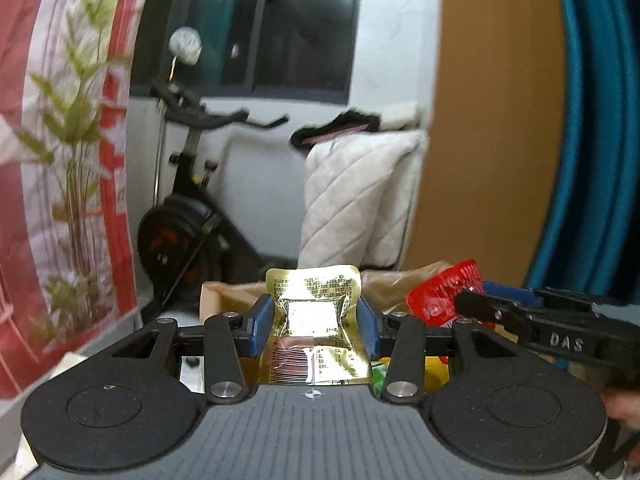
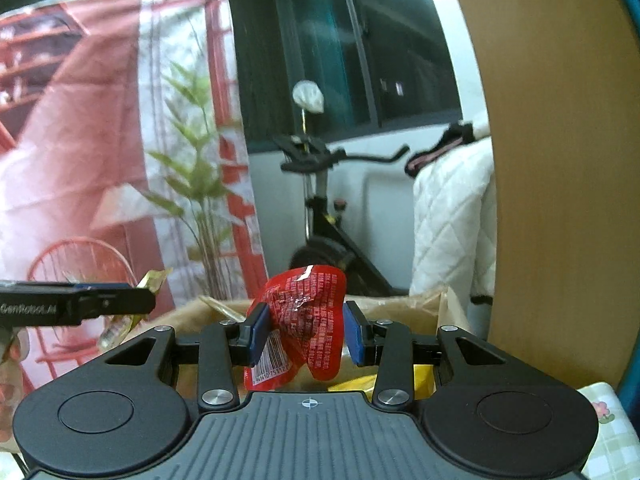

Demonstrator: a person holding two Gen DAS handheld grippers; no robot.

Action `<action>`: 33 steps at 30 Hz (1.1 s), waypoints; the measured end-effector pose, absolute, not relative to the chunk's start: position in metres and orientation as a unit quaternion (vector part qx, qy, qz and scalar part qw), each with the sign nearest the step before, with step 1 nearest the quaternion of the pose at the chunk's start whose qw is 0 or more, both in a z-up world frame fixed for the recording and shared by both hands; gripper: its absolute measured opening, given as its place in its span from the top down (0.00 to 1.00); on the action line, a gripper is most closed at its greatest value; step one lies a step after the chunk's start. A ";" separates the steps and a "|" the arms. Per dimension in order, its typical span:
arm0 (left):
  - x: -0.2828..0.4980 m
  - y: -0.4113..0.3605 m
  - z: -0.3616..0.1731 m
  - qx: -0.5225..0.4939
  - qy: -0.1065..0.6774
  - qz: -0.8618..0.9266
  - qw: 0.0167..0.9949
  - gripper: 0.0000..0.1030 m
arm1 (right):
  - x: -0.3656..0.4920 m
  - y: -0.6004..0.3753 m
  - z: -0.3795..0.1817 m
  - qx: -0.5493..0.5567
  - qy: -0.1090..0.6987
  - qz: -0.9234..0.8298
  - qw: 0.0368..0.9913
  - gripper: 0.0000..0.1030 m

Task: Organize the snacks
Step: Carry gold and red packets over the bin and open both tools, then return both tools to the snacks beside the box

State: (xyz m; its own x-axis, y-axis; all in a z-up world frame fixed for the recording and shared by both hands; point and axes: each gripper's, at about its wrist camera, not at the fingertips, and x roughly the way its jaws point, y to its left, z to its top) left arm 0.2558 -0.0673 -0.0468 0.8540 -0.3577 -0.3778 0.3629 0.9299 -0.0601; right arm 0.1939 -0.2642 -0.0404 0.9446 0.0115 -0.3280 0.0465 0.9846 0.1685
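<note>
While the left gripper (image 1: 316, 322) pinches a gold packet (image 1: 314, 320) and the right gripper (image 2: 306, 334) a crumpled red packet (image 2: 312, 320), either slick wrapper may slip above the box (image 2: 400, 306).

Home rm: exercise bike (image 1: 188, 216), quilted blanket (image 1: 356, 196), potted plant (image 2: 200, 184) (window behind).

The gold packet's (image 1: 316, 320) lower edge is being hidden behind the left gripper (image 1: 316, 322) body; the paper bag's (image 2: 404, 308) contents beneath the right gripper (image 2: 306, 332) are being mostly blocked.
</note>
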 end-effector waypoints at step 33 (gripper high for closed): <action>0.143 -0.016 -0.042 0.003 0.228 -0.117 0.967 0.24 | 0.081 -0.228 -0.044 0.114 0.209 -0.018 0.971 0.01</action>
